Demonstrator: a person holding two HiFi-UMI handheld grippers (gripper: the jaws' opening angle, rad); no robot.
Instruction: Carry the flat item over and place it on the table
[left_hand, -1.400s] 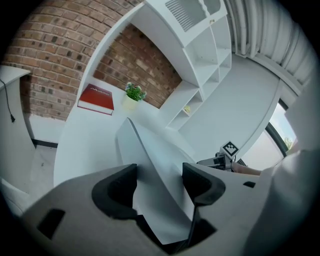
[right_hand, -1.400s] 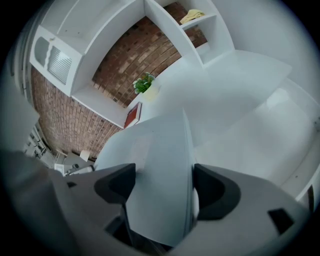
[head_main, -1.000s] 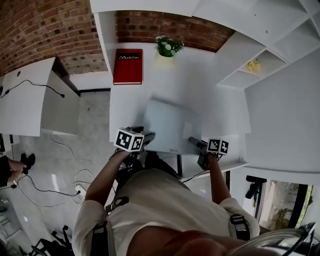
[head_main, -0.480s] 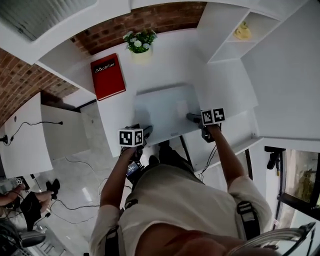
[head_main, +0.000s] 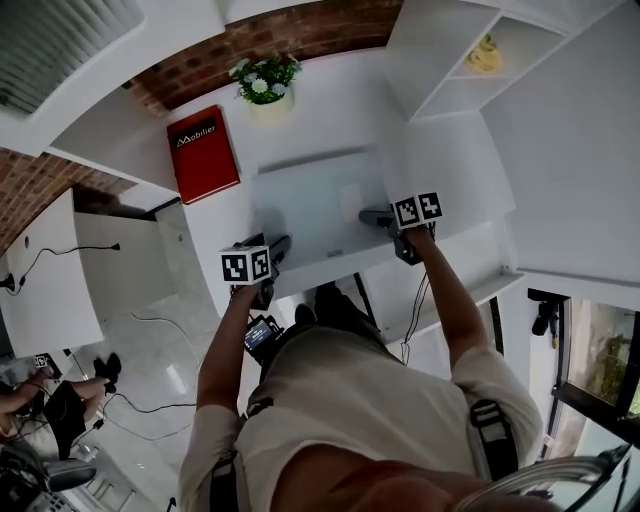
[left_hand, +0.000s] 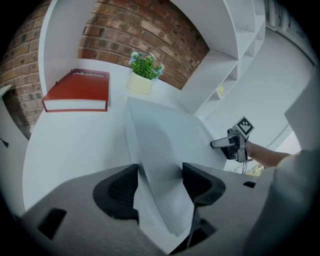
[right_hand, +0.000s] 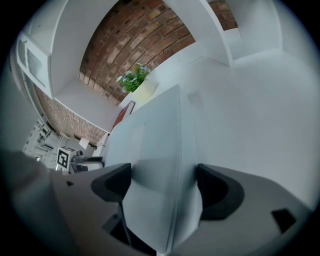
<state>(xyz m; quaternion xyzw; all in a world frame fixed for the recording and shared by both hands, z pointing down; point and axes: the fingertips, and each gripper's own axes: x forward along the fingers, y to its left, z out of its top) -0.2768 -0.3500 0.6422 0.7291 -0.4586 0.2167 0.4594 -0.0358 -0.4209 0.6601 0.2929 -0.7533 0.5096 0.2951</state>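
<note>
The panel (head_main: 310, 215) lies on the table (head_main: 450, 150), its near edge pinched by the left gripper (left_hand: 160, 184) while the right gripper's (right_hand: 162, 187) jaws open around it. With one grip loosening, the panel could skew or slide off the front edge.

On the counter (head_main: 330, 118) the flat item (head_main: 310, 205) takes the middle. To its left lies the red book (head_main: 203, 152), near the counter's left edge, and only a narrow bare strip between book and item lets your jaws pass. At the back the potted plant (head_main: 262, 82) stands close to the brick wall (head_main: 330, 25), which stops any reach behind. To the right of the item the counter is bare up to the white shelves (head_main: 450, 55), which close that side.
</note>
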